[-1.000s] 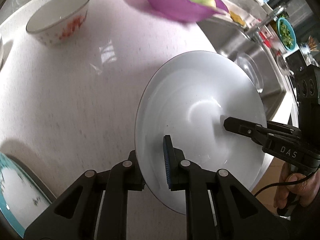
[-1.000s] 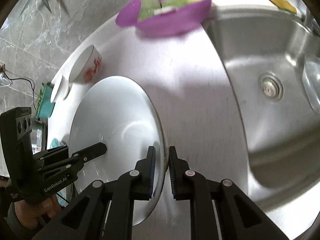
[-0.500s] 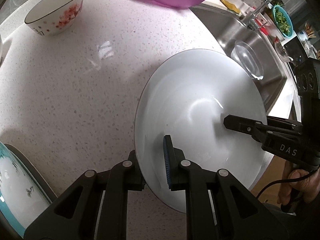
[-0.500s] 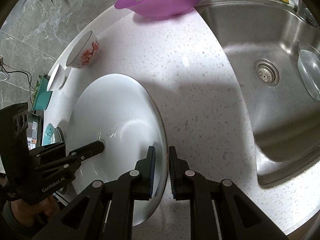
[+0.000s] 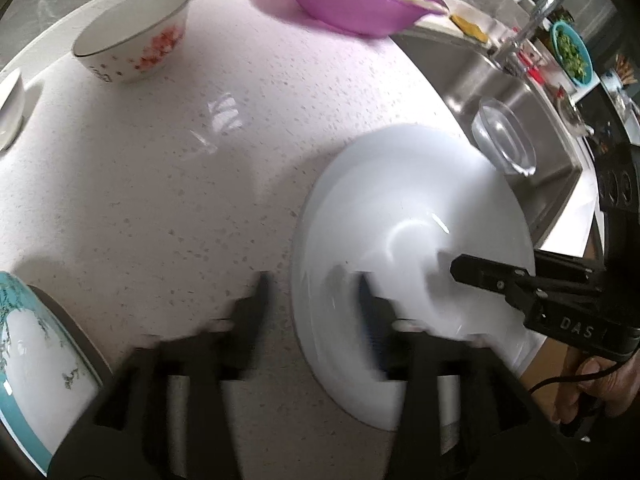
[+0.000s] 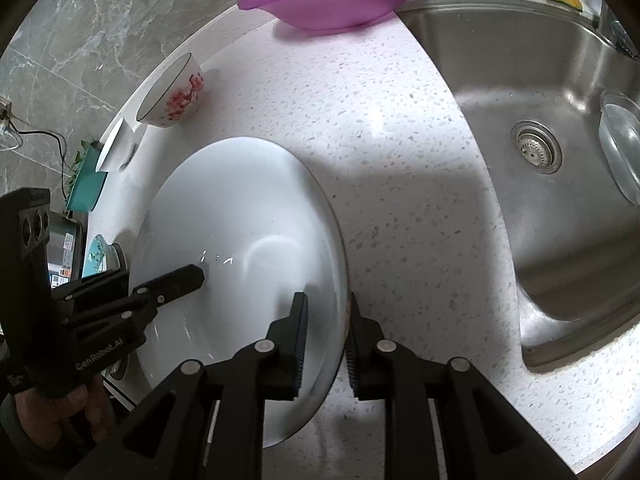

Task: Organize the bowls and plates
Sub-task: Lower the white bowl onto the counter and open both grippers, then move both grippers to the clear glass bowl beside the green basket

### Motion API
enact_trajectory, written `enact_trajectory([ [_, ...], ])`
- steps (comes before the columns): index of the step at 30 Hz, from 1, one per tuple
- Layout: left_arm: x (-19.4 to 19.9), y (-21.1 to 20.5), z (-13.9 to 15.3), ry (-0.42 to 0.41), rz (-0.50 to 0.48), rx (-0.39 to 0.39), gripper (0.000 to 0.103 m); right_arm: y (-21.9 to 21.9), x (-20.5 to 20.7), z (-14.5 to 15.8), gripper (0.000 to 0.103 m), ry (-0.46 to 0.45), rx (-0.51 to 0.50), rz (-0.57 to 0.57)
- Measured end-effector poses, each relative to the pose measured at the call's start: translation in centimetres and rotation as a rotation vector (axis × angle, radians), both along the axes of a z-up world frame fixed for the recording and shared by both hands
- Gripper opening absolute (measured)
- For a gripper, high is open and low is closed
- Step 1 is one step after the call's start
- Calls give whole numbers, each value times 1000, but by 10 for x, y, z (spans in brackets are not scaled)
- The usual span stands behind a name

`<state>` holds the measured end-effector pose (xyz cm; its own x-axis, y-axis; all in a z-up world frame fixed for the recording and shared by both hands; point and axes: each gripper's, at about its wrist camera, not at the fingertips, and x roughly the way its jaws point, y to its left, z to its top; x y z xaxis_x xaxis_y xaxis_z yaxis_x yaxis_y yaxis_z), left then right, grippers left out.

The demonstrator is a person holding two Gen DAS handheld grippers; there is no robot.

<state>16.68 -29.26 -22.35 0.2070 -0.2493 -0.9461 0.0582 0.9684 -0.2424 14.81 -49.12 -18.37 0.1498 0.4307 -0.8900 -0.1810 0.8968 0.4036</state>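
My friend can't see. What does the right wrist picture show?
The right gripper straddles the rim of a big white plate on a speckled counter, jaws slightly apart. The left gripper reaches in opposite; a steel sink lies right.

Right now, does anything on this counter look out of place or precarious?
Yes: the white plate sits at the counter's front corner, its near rim jutting past the edge. The purple basin also overhangs the sink. Nothing looks spilled or broken.
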Motion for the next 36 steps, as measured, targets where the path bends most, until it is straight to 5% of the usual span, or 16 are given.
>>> enact_trajectory([
  [2, -2, 5, 6, -11, 13, -9, 71, 0, 0, 5, 50, -23, 0, -3],
  [10, -8, 31, 57, -67, 37, -23, 103, -17, 8, 41, 78, -104, 23, -66],
  [16, 3, 99, 122, -165, 110, -84, 103, -9, 37, 102, 103, -229, 139, -73],
  [20, 17, 185, 158, -292, 203, 26, 103, 49, 60, 145, 103, -316, 212, 59],
  [26, 44, 331, 159, -250, 406, 133, 103, 166, 97, 180, 103, -331, 281, 234],
  [30, 60, 408, 138, -207, 470, 121, 103, 245, 122, 178, 103, -315, 273, 303],
  [36, 99, 441, 91, -160, 424, 96, 103, 349, 157, 132, 96, -196, 174, 343],
])
